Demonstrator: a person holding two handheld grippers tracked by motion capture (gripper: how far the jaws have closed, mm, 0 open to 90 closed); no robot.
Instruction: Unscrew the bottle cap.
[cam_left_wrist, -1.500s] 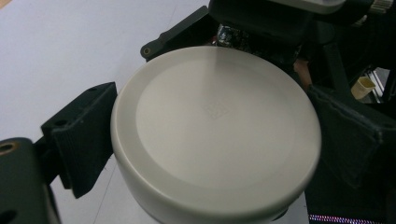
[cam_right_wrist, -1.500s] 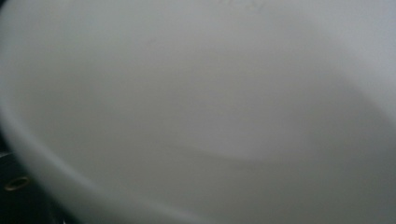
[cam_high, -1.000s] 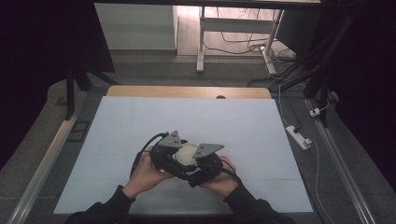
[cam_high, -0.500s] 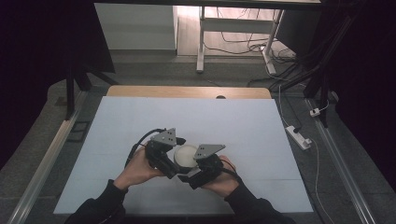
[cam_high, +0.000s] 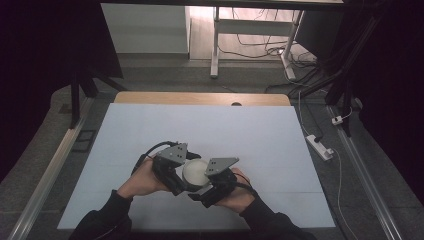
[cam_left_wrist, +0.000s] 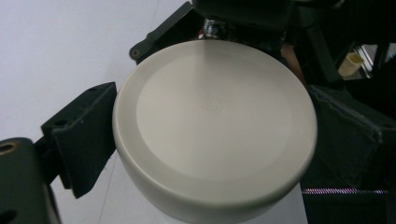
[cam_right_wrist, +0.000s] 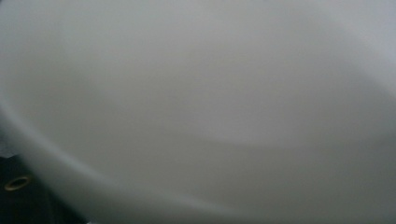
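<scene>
Bowl (cam_high: 196, 171), off-white and round, sits between my two grippers near the front middle of the pale blue table (cam_high: 260, 135), raised a little off the surface as far as I can judge from above. Being round, it has no long axis to speak of. In my left gripper view its flat circular base (cam_left_wrist: 212, 105) faces the camera, ringed by a slightly raised foot, so the bowl is turned with its underside toward my left hand and its mouth away from it, toward the right.

My left gripper (cam_high: 186, 172) is closed part way onto the bowl: one black jaw presses the rim on the left of that view, the other meets the wall on the right, and the bowl fills the span between them. My left hand (cam_high: 142, 179) wraps the body of that gripper.

My right gripper (cam_high: 209, 186) comes in from the other side, touching or just beside the bowl, with my right hand (cam_high: 239, 194) behind it. Its own view is a blur of pale grey curved surface (cam_right_wrist: 196, 107) pressed close to the lens, with a dark corner at the lower left, so I cannot tell how far its jaws stand apart or whether they grip anything.
</scene>
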